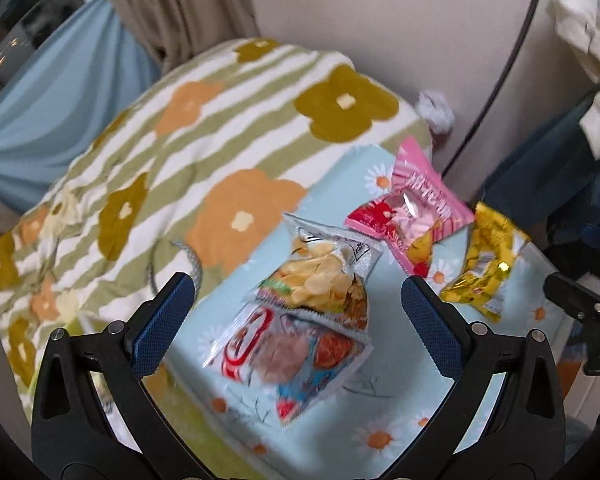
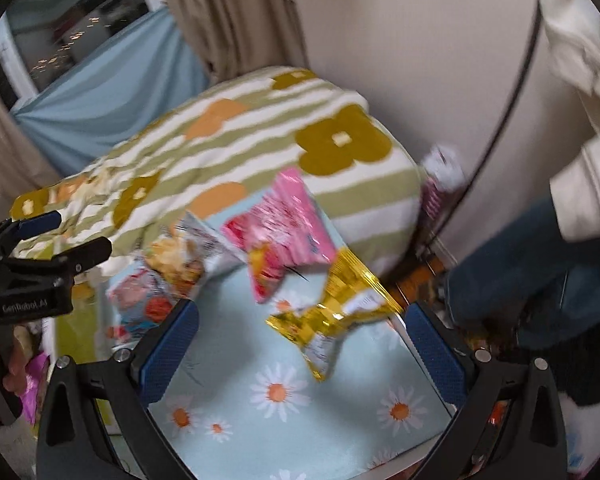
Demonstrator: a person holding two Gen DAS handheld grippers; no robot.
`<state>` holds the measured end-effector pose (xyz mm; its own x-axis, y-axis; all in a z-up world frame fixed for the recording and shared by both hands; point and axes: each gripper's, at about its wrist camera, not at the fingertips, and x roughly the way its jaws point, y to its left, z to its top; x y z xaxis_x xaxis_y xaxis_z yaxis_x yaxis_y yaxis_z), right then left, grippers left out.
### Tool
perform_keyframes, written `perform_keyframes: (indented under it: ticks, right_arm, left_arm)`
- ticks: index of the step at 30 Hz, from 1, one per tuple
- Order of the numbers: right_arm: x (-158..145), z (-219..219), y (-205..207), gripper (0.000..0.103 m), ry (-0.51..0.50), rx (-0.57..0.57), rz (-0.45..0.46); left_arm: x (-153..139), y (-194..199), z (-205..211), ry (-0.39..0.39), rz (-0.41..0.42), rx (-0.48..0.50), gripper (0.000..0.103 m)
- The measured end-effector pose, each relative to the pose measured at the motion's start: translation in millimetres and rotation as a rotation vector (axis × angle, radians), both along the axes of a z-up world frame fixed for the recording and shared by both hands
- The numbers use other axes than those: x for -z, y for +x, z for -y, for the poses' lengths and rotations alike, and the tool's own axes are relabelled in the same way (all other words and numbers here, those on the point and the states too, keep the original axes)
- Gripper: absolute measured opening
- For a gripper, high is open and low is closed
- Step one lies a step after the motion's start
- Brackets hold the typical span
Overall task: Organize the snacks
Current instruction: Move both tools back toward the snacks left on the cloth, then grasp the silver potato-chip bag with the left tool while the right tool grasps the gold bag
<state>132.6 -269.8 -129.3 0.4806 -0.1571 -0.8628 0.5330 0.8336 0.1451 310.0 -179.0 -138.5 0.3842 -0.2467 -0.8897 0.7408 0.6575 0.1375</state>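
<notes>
Four snack packets lie on a pale blue cloth (image 1: 340, 168) printed with daisies. I cannot tell what is under the cloth, only that it is flat and raised.

The left hand-held gripper (image 1: 296, 300) hangs over the nearest two packets with its blue-padded fingers (image 1: 162, 320) spread wide and nothing between them. Directly below it is a chip bag (image 1: 324, 276) showing pale crisps on its front. Its near end overlaps a red and blue packet (image 1: 296, 360), which lies closest to the left gripper.

Farther along the cloth sits a pink packet (image 1: 410, 208), tilted, with one corner pointing toward the wall. Just beside it, nearer the cloth's right edge, is a shiny yellow packet (image 1: 484, 264). The pink and yellow ones are close together but I cannot tell whether they touch.

The right hand-held gripper (image 2: 302, 336) is also wide open and empty. It hovers above the yellow packet, which from this side looks crumpled and lies between its fingers but below them. The left gripper shows at the left edge of the right wrist view, black with blue pads.

Behind the cloth is a striped blanket (image 1: 220, 120) in green and white with big orange and mustard flowers. A blue sheet (image 1: 60, 92) and a beige curtain (image 1: 172, 0) are beyond it. Both views are somewhat blurred.
</notes>
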Motion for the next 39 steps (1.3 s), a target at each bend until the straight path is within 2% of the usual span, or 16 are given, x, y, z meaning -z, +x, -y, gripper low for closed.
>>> perform_keyframes:
  ticks: [7,11,14,16,20,25,31,39]
  right_arm:
    - [39.2,15.9,2.4,0.103,0.062,0.075,-0.042]
    - [56.7,18.7,9.5,0.103,0.079,0.093,-0.047]
    - [69.5,21.3,13.8,0.103,0.105,0.112,-0.048]
    - [79.6,23.9,14.7,0.103,0.144,0.146,-0.044]
    - [90.3,26.6,13.2,0.101,0.195,0.208,-0.015]
    - [93.2,30.8,20.7,0.094,0.182,0.224,-0.003]
    - [106.9,34.3,28.4,0.074,0.226,0.233,-0.012]
    - [112.5,39.0,28.8,0.068,0.234,0.244,-0.011]
  left_arm:
    - [59.0,26.9,22.5,0.088,-0.095,0.037,0.103]
    - [82.4,39.7,28.1,0.092,-0.17,0.056,0.103]
    - [94.2,45.5,31.6,0.093,-0.193,0.055,0.103]
    - [99.5,47.0,32.2,0.091,-0.208,0.059,0.101]
    - [109.0,48.6,32.9,0.086,-0.255,0.063,0.075]
    - [111.8,51.5,32.5,0.053,-0.285,0.059,0.063]
    - [109.6,51.4,28.8,0.042,-0.313,0.025,0.06]
    - [103.4,40.9,22.4,0.029,-0.337,-0.012,0.055]
